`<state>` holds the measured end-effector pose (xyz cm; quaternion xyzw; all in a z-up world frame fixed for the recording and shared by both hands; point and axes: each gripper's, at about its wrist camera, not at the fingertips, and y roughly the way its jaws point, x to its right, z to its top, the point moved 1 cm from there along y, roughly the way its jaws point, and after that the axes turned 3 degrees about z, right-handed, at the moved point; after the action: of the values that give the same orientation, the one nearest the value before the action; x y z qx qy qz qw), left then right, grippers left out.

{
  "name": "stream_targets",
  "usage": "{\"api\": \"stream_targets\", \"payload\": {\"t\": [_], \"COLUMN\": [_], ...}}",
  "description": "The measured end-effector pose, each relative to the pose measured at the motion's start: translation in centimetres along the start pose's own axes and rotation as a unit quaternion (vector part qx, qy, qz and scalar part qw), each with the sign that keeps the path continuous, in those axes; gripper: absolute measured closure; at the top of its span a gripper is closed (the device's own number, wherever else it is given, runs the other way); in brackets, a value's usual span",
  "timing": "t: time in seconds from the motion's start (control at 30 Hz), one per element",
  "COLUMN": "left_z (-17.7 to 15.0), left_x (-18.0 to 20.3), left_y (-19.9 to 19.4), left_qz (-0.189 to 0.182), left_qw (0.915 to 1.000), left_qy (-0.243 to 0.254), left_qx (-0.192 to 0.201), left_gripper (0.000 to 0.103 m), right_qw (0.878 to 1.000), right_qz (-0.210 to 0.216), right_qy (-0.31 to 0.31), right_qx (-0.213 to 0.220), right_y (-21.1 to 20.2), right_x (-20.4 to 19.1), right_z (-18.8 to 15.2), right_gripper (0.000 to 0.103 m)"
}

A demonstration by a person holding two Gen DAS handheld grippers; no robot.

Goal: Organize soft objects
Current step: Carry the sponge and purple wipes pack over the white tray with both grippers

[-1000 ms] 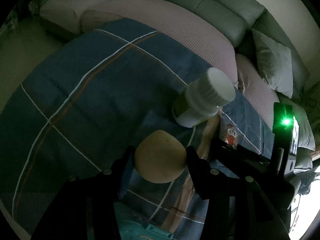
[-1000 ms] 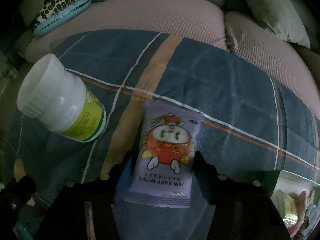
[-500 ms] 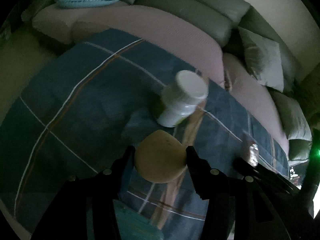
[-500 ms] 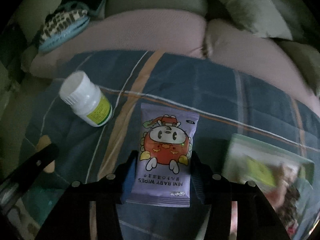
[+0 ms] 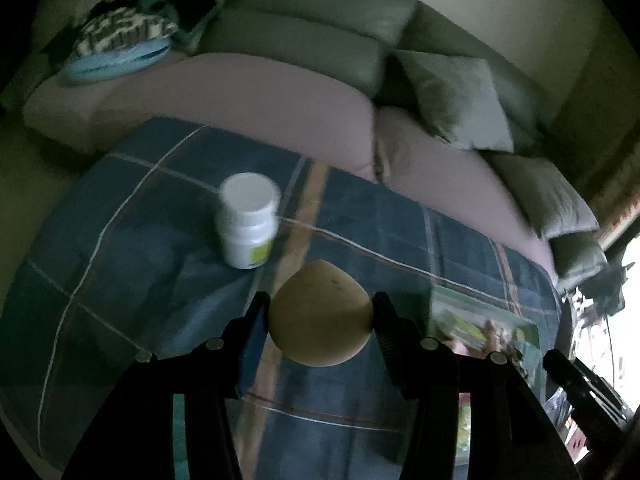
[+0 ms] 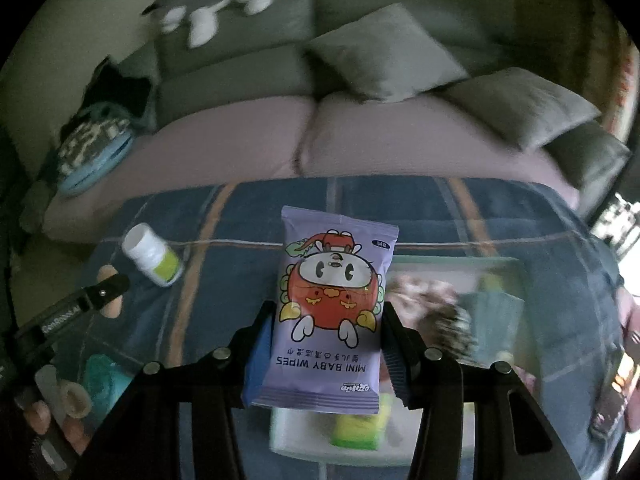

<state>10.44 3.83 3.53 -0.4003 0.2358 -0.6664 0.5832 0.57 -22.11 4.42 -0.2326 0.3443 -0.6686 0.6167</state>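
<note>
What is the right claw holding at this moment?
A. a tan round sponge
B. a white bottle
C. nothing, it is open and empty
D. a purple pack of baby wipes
D: in the right wrist view the right claw is shut on the wipes pack, with both pads pressed on its sides, while the white bottle stands apart on the plaid blanket.

From my left gripper (image 5: 318, 316), the bottle (image 5: 249, 226) is standing on the blanket (image 5: 132, 240) at eleven o'clock, the sofa (image 5: 256, 108) lying behind it.
</note>
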Motion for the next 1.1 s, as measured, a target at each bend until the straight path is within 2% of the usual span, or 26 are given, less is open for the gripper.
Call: {"api": "stream_targets", "payload": {"t": [0.13,0.23,0.4,0.6,0.83,1.0,1.07,1.1], "left_z": [-1.1,-2.3,-4.7,-6.8,-8.6,-9.4,-9.6,-9.7], "left_x": [3.7,6.7,11.9,14.8,15.1,14.9,14.7,14.6], "left_y": [0.5,1.3,2.5,4.1,7.6,8.3,8.1,8.0], "left_qz": [-0.043,-0.069,-0.109,-0.116,-0.096,-0.086,-0.089,-0.09], "left_qw": [0.9981,0.9944,0.9833,0.9759,0.9708,0.9692,0.9694,0.9696], "left_qy": [0.04,0.069,0.127,0.153,0.157,0.153,0.15,0.149], "left_qx": [-0.018,-0.039,-0.072,-0.103,-0.154,-0.172,-0.173,-0.173], "left_gripper": [0.05,0.05,0.05,0.05,0.05,0.049,0.046,0.039], "right_qw": [0.999,0.998,0.995,0.993,0.99,0.987,0.986,0.986], "right_qz": [-0.021,-0.033,-0.042,-0.038,-0.029,-0.02,-0.016,-0.015], "right_qy": [0.036,0.058,0.082,0.095,0.094,0.107,0.112,0.114], "right_qx": [0.001,-0.015,-0.038,-0.058,-0.097,-0.118,-0.119,-0.119], "right_y": [-0.9,-0.4,0.9,2.1,4.6,5.7,5.7,5.7], "right_x": [3.5,5.6,8.2,9.4,9.8,10.3,10.5,10.6], "right_z": [-1.0,-2.3,-4.5,-6.4,-8.3,-9.2,-9.4,-9.5], "right_gripper": [0.05,0.05,0.05,0.05,0.05,0.048,0.048,0.048]}}
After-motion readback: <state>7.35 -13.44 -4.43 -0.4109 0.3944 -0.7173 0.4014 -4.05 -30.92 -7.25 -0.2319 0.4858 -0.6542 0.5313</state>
